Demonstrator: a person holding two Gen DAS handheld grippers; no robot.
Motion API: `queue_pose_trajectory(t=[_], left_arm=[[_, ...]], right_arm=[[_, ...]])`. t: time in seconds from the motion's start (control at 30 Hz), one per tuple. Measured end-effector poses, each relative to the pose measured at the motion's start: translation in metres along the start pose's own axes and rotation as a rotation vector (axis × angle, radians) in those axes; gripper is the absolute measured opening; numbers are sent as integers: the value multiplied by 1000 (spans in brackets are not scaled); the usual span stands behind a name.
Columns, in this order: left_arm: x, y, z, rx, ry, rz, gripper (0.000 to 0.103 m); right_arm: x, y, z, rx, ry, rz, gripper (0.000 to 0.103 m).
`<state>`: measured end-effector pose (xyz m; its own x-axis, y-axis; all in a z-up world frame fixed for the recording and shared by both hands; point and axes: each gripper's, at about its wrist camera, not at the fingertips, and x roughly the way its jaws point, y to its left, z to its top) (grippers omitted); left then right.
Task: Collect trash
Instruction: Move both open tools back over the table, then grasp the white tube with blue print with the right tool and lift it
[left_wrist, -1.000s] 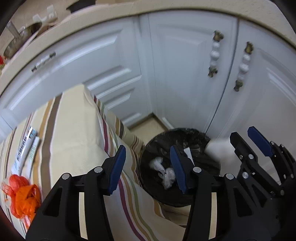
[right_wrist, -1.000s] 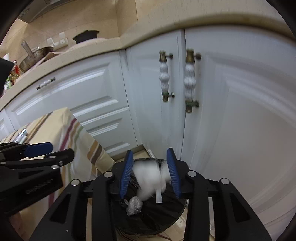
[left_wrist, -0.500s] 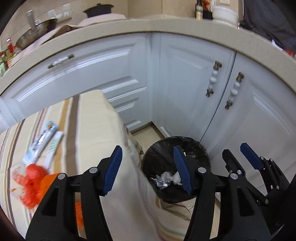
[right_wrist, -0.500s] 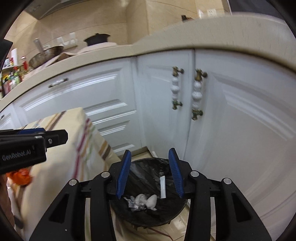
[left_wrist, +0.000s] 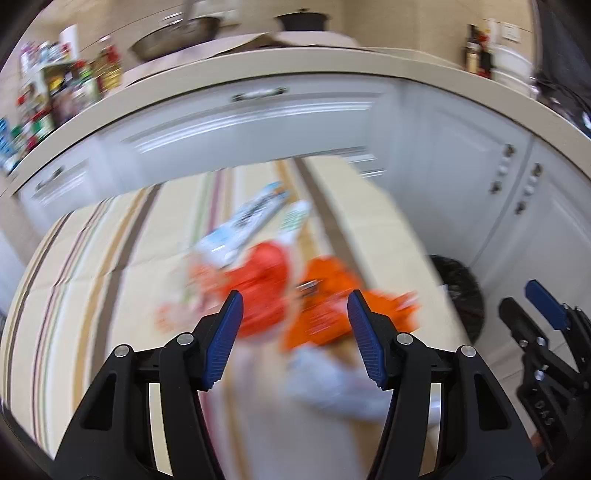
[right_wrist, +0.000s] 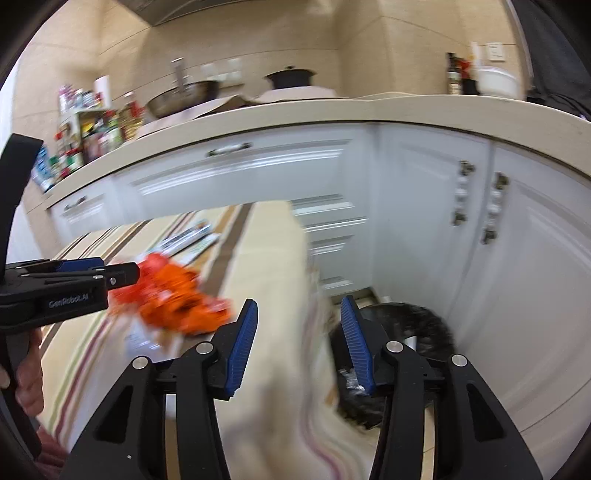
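Some scraps lie in my bin (right_wrist: 413, 332); both my tongs, left (left_wrist: 293, 332) and right (right_wrist: 298, 341), gape empty, the right just widening; orange wrappers (left_wrist: 325, 299) and sachets (left_wrist: 251, 221) remain on the table (left_wrist: 110, 258).

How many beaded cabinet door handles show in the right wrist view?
2. The left door handle and the right door handle hang side by side on neighbouring white cabinet doors, above the black trash bin. Others may lie outside this view.
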<state>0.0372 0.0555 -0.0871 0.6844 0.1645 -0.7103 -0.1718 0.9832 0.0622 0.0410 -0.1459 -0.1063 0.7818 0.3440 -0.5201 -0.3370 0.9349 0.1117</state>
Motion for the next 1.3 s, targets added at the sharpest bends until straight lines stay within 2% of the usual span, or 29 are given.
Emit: queue_pose_trajectory(t=[0.23,0.33,0.47,0.83,1.03,1.3], left_arm=[[-3,64,-30,-74,43,90,57],[-3,82,-40,-100,57,109,57],[-4,96,-47,-125,62,118,57],[-2,108,-59,-145,76,122,57],[-1,105,-62,-141,79,115,57],[0,107,-66,-140,87,115,57]], right_arm=[[-1,45,-14,-64,34,94,53],[3,59,-19,-101,52,118,57],[10,67,-25,-122,95,129,57],[10,74,-47,-148,162,129,57],[5,82,-54,-174,166,140,44],[-3,95,-57,-208,157,196,42]])
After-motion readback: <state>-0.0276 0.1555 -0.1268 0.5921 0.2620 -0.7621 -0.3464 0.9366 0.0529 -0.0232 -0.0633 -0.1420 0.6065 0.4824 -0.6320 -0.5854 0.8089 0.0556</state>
